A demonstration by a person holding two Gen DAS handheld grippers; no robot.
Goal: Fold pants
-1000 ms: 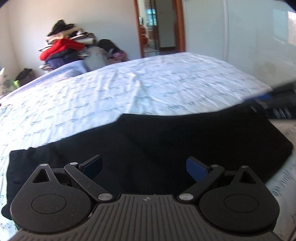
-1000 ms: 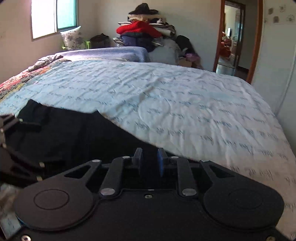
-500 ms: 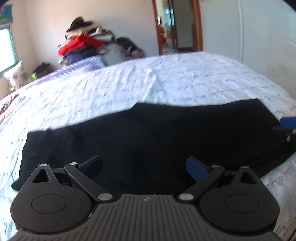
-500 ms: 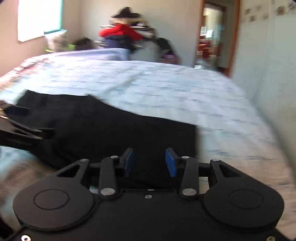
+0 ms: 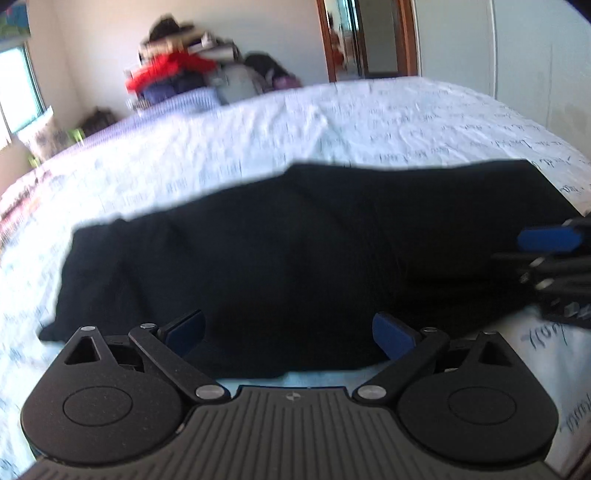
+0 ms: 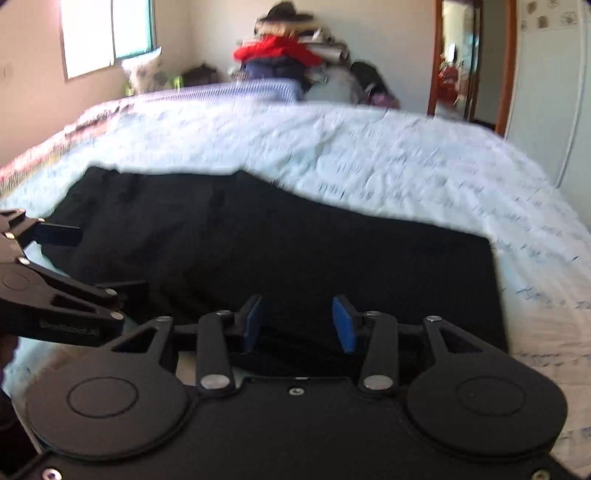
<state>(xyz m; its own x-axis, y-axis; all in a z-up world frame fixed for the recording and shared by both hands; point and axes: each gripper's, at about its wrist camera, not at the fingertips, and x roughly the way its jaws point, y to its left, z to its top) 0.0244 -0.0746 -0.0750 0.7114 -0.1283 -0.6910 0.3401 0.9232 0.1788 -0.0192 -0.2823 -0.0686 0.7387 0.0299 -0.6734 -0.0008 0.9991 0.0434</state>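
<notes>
Black pants lie flat across the near part of a bed with a pale printed sheet; they also show in the right wrist view. My left gripper is open and empty over the pants' near edge. My right gripper is open and empty, just above the near edge toward the pants' right end. The right gripper shows at the right edge of the left wrist view. The left gripper shows at the left edge of the right wrist view.
A pile of clothes with a red garment stands beyond the bed's far end. A window is at the far left, a doorway at the far right. White wardrobe doors stand to the right of the bed.
My right gripper has let go of the pants and opened, then pulled back. Both grippers have drawn back, so more of the pants shows, lying flat.
</notes>
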